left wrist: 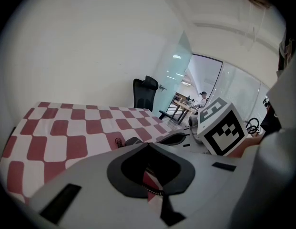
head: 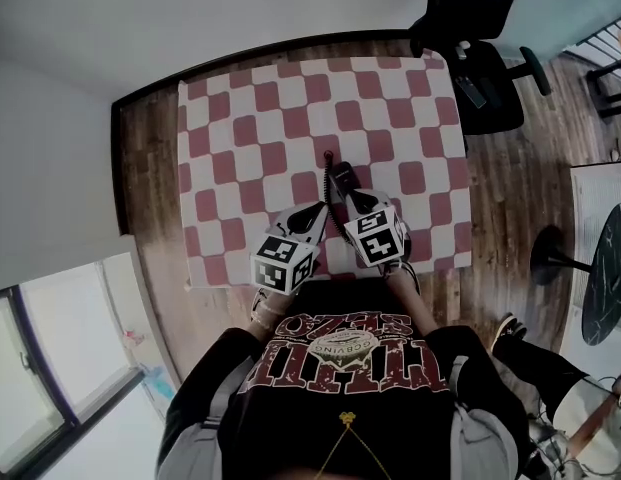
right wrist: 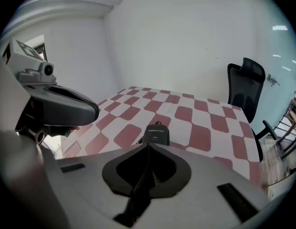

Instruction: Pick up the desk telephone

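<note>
The desk telephone (head: pixel 342 180) is small and dark and lies on the red-and-white checked tablecloth (head: pixel 290 108), near the table's front middle. A coiled cord (head: pixel 337 218) trails from it toward me. In the right gripper view the telephone (right wrist: pixel 156 135) sits just beyond my right gripper (right wrist: pixel 148 148), whose jaws are shut with nothing between them. My left gripper (left wrist: pixel 148 145) also looks shut and hovers beside the right one, with the telephone (left wrist: pixel 133 140) just past its tips. In the head view the left gripper (head: pixel 315 216) and the right gripper (head: pixel 358 200) are side by side over the table's near edge.
A black office chair (head: pixel 480 68) stands off the table's far right corner. A round dark table (head: pixel 608 273) stands on the wooden floor at the right. A white wall runs behind the table. The rest of the cloth carries nothing else that I can see.
</note>
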A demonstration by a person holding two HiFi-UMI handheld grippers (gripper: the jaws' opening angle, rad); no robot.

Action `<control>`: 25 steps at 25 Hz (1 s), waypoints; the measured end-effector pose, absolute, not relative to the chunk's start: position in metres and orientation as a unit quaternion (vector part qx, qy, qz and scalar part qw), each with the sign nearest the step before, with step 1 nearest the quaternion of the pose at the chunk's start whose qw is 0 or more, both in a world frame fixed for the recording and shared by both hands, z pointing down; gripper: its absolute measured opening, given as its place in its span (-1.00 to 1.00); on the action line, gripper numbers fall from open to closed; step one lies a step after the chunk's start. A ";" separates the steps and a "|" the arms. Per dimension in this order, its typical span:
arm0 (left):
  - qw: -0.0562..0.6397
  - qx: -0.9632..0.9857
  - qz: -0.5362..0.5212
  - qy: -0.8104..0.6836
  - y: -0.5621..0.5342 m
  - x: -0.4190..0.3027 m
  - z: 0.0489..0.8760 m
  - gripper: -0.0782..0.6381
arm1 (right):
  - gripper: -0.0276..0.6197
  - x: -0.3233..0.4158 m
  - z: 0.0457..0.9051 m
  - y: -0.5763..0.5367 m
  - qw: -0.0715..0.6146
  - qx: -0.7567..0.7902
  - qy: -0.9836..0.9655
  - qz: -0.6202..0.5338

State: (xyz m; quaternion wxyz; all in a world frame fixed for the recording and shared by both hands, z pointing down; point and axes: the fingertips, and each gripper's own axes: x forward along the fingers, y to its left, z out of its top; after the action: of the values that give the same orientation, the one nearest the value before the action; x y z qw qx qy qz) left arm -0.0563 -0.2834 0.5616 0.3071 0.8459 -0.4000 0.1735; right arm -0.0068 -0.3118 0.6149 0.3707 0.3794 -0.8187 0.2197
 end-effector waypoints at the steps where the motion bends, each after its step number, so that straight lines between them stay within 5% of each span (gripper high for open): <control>1: 0.309 0.844 0.175 -0.401 -0.283 -0.056 0.563 -0.76 | -0.85 -0.006 0.617 -0.311 0.373 0.379 -0.818 0.220; 12: 0.333 0.836 0.172 -0.401 -0.280 -0.050 0.574 -0.76 | -0.82 -0.005 0.618 -0.314 0.349 0.387 -0.825 0.219; 20: 0.337 0.836 0.172 -0.396 -0.279 -0.047 0.575 -0.76 | -0.15 -0.005 0.632 -0.314 0.365 0.390 -0.816 0.221; 25: 0.343 0.835 0.171 -0.396 -0.278 -0.050 0.577 -0.76 | -0.02 -0.005 0.646 -0.312 0.388 0.383 -0.807 0.226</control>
State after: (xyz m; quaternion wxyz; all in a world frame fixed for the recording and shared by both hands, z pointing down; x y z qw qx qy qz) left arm -0.0499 -0.2782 0.5773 0.3427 0.8348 -0.3956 0.1705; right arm -0.0046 -0.3121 0.6461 0.3883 0.3826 -0.8074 0.2256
